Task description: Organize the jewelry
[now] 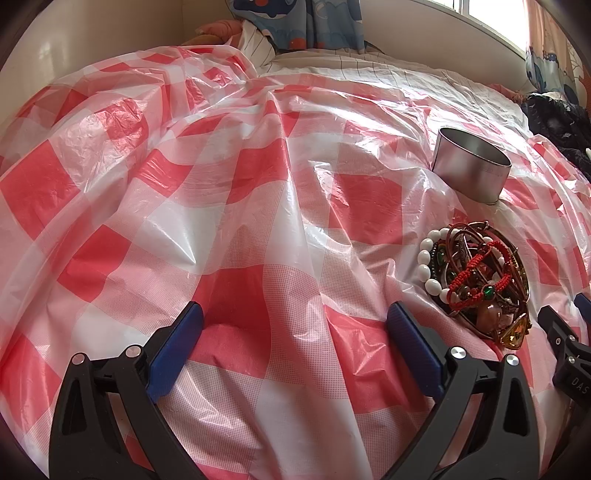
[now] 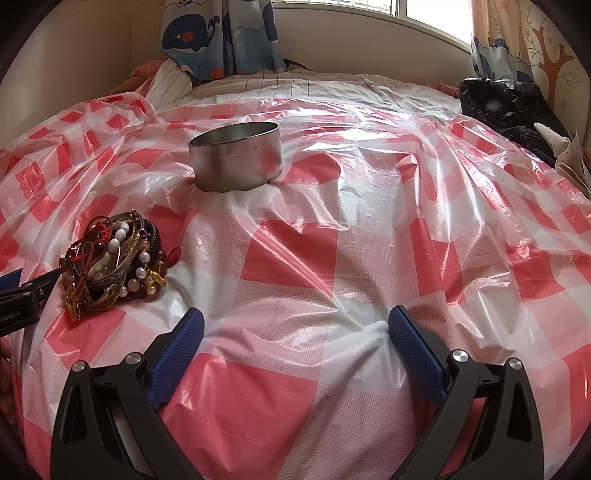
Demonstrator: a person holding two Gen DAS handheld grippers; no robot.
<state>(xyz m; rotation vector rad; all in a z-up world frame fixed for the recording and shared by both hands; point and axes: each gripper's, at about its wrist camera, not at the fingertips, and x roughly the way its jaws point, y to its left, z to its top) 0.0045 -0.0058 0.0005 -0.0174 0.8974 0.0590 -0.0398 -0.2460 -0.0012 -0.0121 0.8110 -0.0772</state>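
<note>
Looking along my left tongs (image 1: pixel 295 325), I see the two blue-padded fingers (image 1: pixel 177 347) spread wide with nothing between them, hanging over a red and white checked plastic sheet (image 1: pixel 229 173) that covers a bed. The sheet is wrinkled and shiny. Off to my right lies a heap of jewelry (image 1: pixel 476 280): a bracelet of white beads (image 1: pixel 424 258), red cord bracelets, brown bangles, a green stone and an amber piece at the near end, all tangled together on the sheet. Beyond the heap, a little apart from it, stands a round metal tin (image 1: pixel 471 171), upright and open at the top; I cannot see into it from here. At the far right edge the tip of my right tongs (image 1: pixel 565 332) pokes in, just beside the heap. A whale-print curtain (image 1: pixel 295 22) hangs at the back. Looking along my right tongs (image 2: pixel 295 328), those fingers (image 2: pixel 413 350) are also spread wide and empty above the sheet (image 2: pixel 369 240). Here the jewelry (image 2: pixel 114 262) lies to my left, near the left tongs (image 2: pixel 26 295) at the frame's edge; I cannot tell whether they touch. The tin (image 2: pixel 236 157) stands beyond the heap, and what shows of its inside looks bare. Dark clothing (image 2: pixel 513 103) is bundled at the far right, by the window (image 2: pixel 432 11).
</note>
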